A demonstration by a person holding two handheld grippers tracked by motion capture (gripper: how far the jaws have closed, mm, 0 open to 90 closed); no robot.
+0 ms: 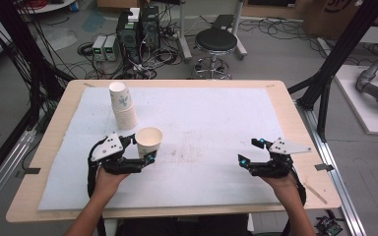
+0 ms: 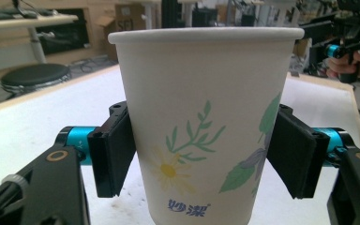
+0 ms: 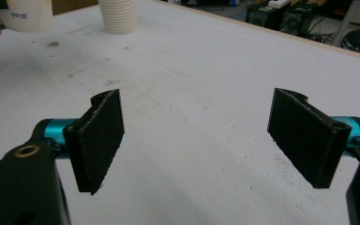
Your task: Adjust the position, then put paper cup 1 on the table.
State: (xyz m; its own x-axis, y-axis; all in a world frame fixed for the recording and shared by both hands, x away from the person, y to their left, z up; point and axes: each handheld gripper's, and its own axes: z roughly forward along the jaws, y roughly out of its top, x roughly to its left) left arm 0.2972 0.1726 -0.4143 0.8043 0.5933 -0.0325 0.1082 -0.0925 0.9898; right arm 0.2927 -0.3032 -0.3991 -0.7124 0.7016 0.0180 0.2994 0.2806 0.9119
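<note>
Cup [image 1: 148, 141] upright between left gripper [image 1: 137, 147] jaws, left of frame.
Right gripper [image 1: 250, 151] wide, empty, well apart; stack [image 1: 123, 106] just behind.

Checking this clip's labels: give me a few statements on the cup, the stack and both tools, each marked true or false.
1. The left tool grips a single cup by its sides. True.
2. That cup lies on its side. False: it is upright, mouth up.
3. The right tool holds a cup. False: its jaws stand open with nothing between them.
4. A stack of cups stands on the table's far left part. True.
5. The held cup is plain white. False: it has flowers and leaves printed on it.
</note>
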